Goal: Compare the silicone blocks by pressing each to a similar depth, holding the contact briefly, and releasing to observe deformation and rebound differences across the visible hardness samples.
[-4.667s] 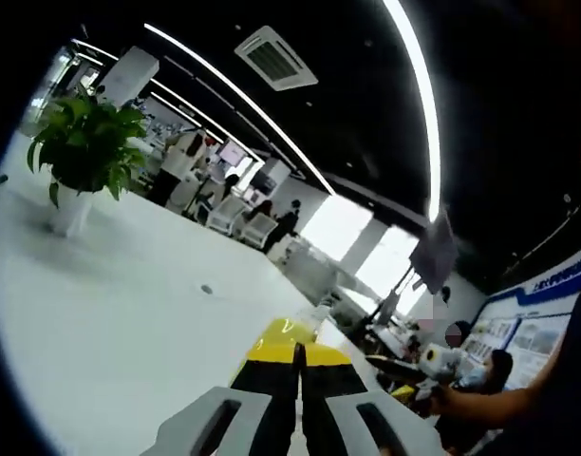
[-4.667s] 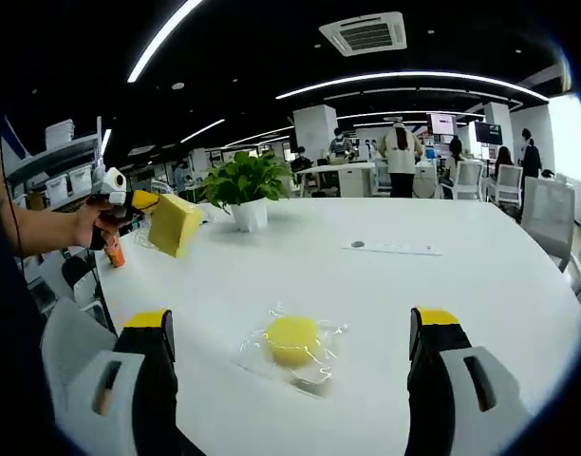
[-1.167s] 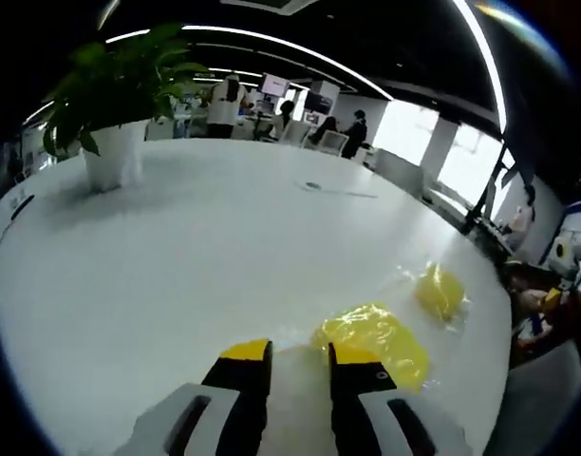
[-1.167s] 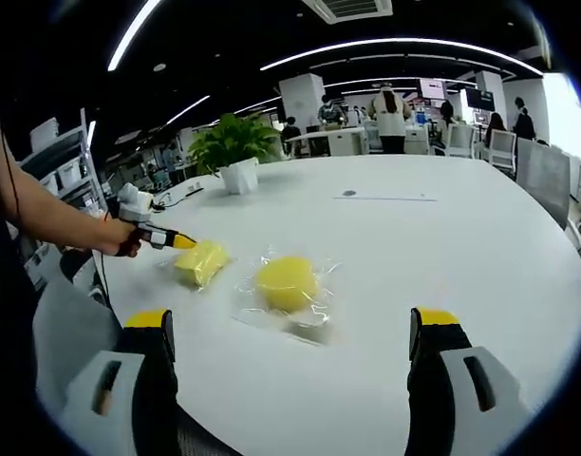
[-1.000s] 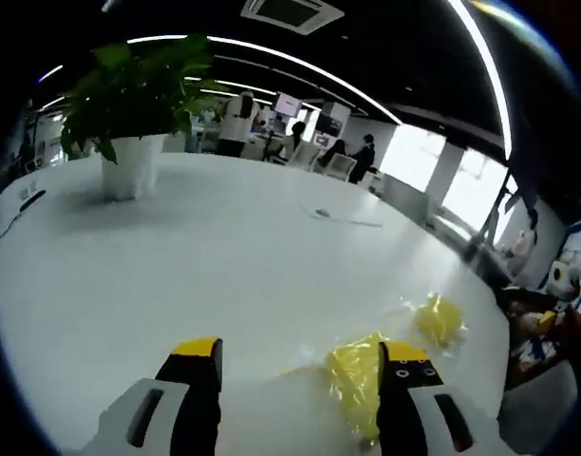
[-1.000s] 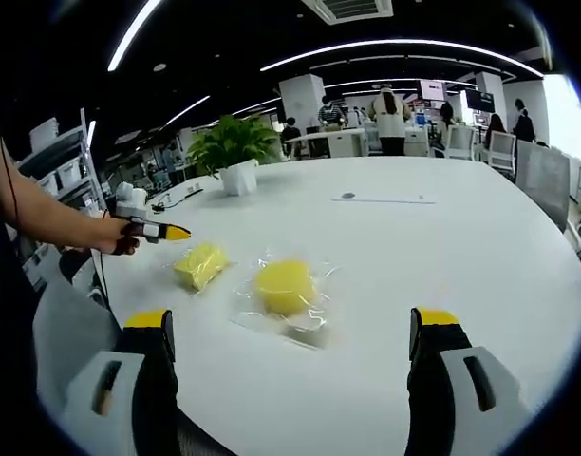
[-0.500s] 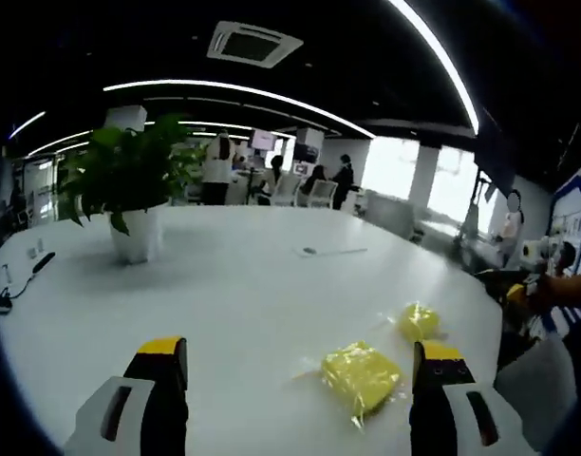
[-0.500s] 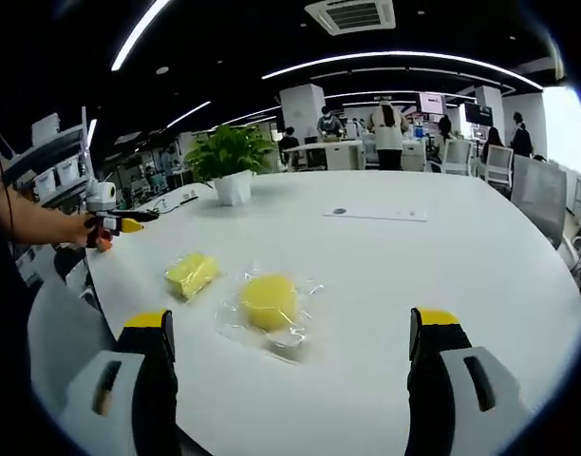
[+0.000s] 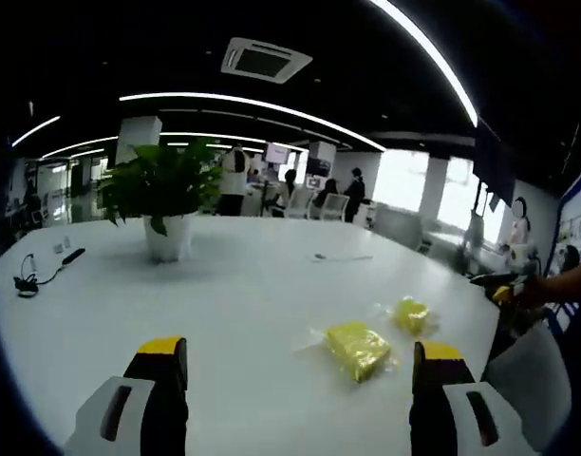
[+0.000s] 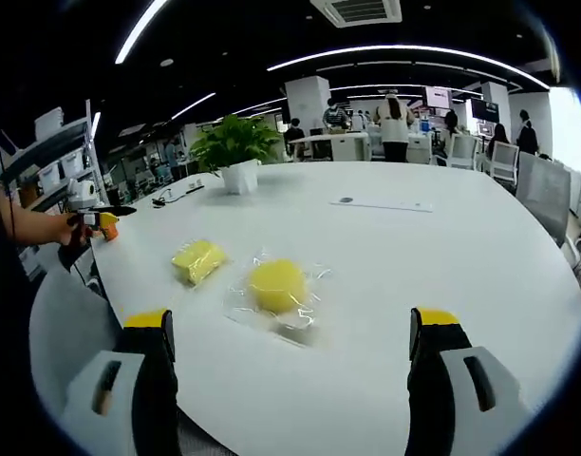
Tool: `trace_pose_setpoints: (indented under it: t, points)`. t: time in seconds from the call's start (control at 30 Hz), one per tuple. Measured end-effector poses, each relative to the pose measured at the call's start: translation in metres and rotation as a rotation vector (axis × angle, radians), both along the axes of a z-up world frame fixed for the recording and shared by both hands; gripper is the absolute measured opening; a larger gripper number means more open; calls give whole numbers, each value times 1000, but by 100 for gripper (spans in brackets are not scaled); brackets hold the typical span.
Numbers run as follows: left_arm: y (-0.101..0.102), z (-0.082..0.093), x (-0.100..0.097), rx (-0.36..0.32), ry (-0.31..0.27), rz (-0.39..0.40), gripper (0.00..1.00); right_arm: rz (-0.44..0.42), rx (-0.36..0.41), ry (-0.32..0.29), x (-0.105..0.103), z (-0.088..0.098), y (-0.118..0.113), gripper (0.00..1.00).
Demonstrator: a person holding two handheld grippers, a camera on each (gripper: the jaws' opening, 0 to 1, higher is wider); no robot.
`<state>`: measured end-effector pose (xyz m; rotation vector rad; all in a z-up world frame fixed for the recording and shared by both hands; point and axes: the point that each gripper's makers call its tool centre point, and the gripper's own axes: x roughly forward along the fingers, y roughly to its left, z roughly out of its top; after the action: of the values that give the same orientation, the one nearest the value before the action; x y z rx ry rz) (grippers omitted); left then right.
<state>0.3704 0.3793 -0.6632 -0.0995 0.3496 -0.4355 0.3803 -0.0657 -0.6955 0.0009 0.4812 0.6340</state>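
Note:
Two yellow silicone blocks in clear wrap lie on the white table. The rectangular block rests ahead of my left gripper, which is open and set back from it with nothing between its jaws. Beyond it sits the round block. In the right gripper view the round block lies ahead of my open right gripper, and the rectangular block lies to its left. A hand holds the left gripper off the table's left edge, apart from both blocks.
A potted plant stands toward the back of the table, also visible as the plant in the right gripper view. A thin white strip lies farther back. A cable rests near the left edge. People and chairs fill the office behind.
My left gripper carried the rectangular block down to the table, opened, let it go and drew back. The right gripper stayed open and nearly still.

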Motion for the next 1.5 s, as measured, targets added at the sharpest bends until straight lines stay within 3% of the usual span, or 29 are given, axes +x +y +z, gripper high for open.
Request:
trace_pose_setpoints:
  t: [0.4, 0.7, 0.8, 1.07, 1.5]
  points:
    - [9, -8, -27, 1, 30, 28, 100, 20, 1, 12, -14, -3, 8, 96]
    - [3, -8, -31, -1, 38, 22, 100, -9, 6, 11, -8, -1, -3, 96]
    - [-4, -14, -32, -18, 93, 15, 100, -20, 17, 24, -4, 0, -3, 96]
    - [-22, -12, -22, -31, 120, -18, 100, -14, -2, 34, -6, -4, 0, 96]
    - [-47, 3, -3, -154, 158, -25, 100, -32, 6, 44, -12, -6, -3, 96]
